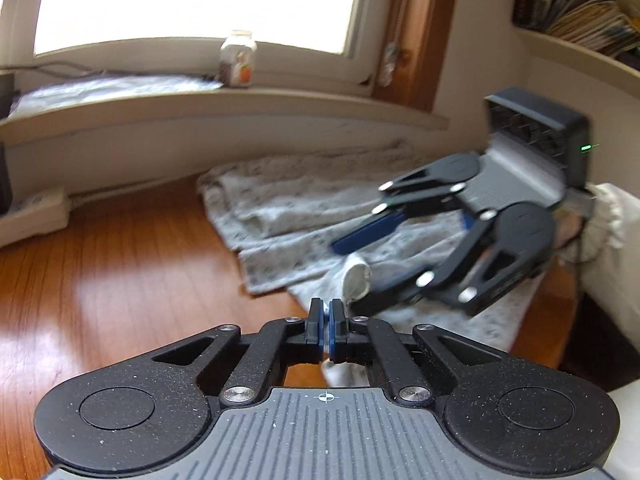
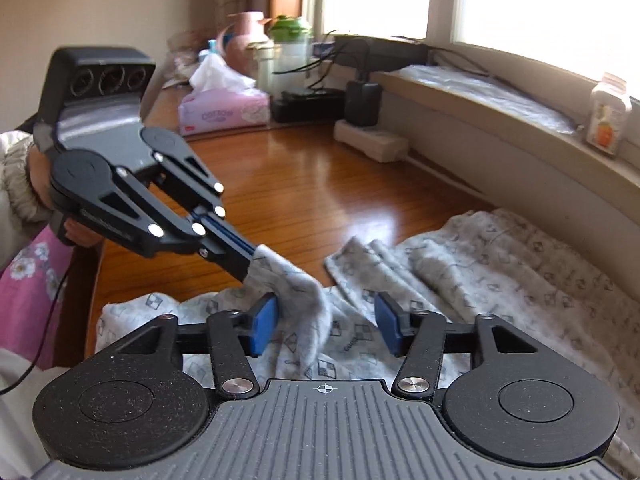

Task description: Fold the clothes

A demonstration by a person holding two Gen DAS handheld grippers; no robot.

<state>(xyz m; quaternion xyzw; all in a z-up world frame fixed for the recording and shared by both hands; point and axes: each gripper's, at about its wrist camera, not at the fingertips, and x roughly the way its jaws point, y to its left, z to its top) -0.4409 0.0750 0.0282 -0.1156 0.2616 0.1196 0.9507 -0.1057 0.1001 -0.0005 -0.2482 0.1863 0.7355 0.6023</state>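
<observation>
A pale grey patterned garment (image 2: 500,264) lies crumpled on the wooden table (image 2: 300,184), seen in the left wrist view as a heap (image 1: 280,216) near the wall. My left gripper (image 2: 250,258) is shut on a fold of the garment and holds it lifted; in its own view the jaws (image 1: 327,316) stand closed together. My right gripper (image 2: 327,328) is open, and the lifted fold hangs between its blue pads (image 2: 264,328), close to the left one. In the left wrist view the right gripper (image 1: 348,272) spreads its fingers around a rolled bit of cloth.
A white power strip (image 2: 372,140) lies by the wall. A tissue pack (image 2: 224,112), bottles and black chargers crowd the far end of the table. A jar (image 1: 238,60) stands on the windowsill. A shelf of books (image 1: 580,8) hangs at the right. A person's sleeve (image 2: 16,184) shows at the left.
</observation>
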